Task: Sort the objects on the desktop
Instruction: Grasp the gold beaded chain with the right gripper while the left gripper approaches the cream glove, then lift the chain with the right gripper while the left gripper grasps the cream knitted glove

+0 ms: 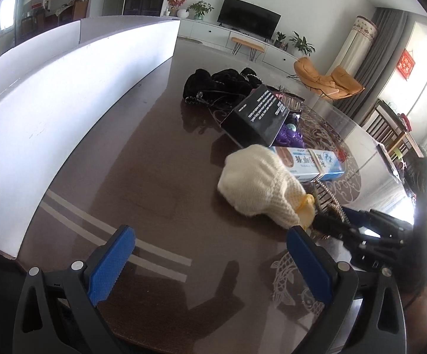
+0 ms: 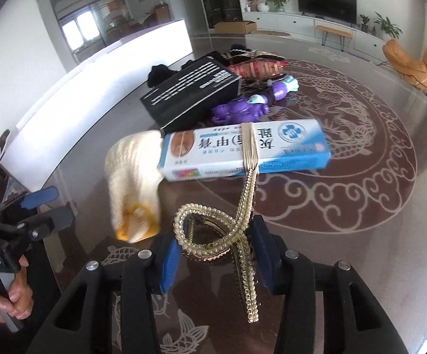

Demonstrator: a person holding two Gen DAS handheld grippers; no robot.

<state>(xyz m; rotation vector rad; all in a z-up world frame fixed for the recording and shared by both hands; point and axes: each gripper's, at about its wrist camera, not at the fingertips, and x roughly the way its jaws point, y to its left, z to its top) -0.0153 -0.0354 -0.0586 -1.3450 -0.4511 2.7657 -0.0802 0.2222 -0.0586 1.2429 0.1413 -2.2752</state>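
My right gripper (image 2: 216, 253) is shut on a gold rhinestone hair clip (image 2: 213, 227), whose far end clamps a blue and white medicine box (image 2: 243, 150). The box hangs tilted just above the table. A cream knitted hat (image 2: 133, 177) lies left of the box, also in the left wrist view (image 1: 257, 185). My left gripper (image 1: 210, 262) is open and empty above the table, left of the hat. A black box (image 1: 254, 118), a purple toy (image 2: 243, 109) and a black cloth (image 1: 213, 85) lie farther back.
A white board (image 1: 74, 88) stands along the left side of the brown glass-topped table (image 1: 142, 162). A striped fan-like item (image 2: 257, 65) lies behind the black box. The table's right half bears a dragon pattern (image 2: 346, 147).
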